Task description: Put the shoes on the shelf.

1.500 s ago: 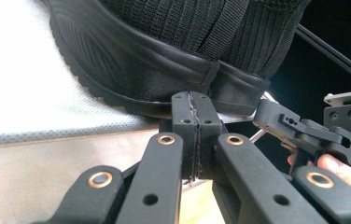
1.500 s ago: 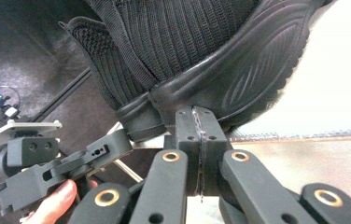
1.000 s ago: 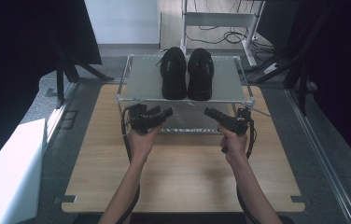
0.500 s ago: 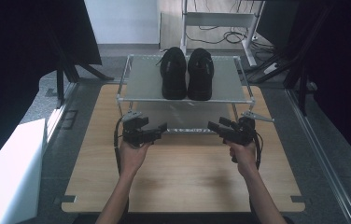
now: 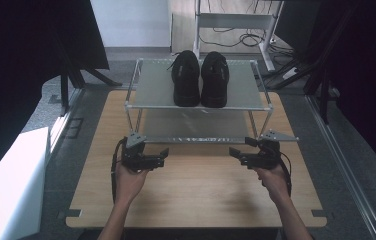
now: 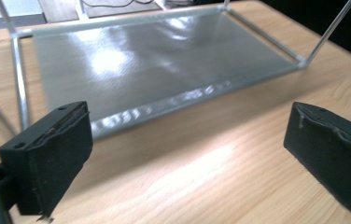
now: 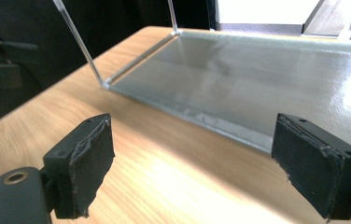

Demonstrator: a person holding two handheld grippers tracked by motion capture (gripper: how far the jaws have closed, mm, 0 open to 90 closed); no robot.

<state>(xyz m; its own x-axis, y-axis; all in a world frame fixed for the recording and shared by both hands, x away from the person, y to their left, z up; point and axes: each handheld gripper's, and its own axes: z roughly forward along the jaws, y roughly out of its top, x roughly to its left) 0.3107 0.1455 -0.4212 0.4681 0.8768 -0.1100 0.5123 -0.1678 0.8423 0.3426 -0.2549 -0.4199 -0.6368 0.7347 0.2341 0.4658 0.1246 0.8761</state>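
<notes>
Both tools sit low over the wooden worktop (image 5: 196,195), in front of the two-tier shoe rack (image 5: 151,90). Left hand-held gripper (image 5: 163,157), at about 8 o'clock from the rack's centre, points toward 3 o'clock; its jaws have just been opening and now stand wide with nothing between them, bare wood and the rack's lower shelf (image 6: 155,60) showing through the gap in the left gripper view. Right hand-held gripper (image 5: 233,155), at about 4 o'clock from the rack, points toward 9 o'clock; its jaws have also just been opening, stand wide and hold nothing. A pair of black shoes (image 5: 200,80) stands side by side on the rack's top shelf, toes toward 6 o'clock, well apart from both tools.
</notes>
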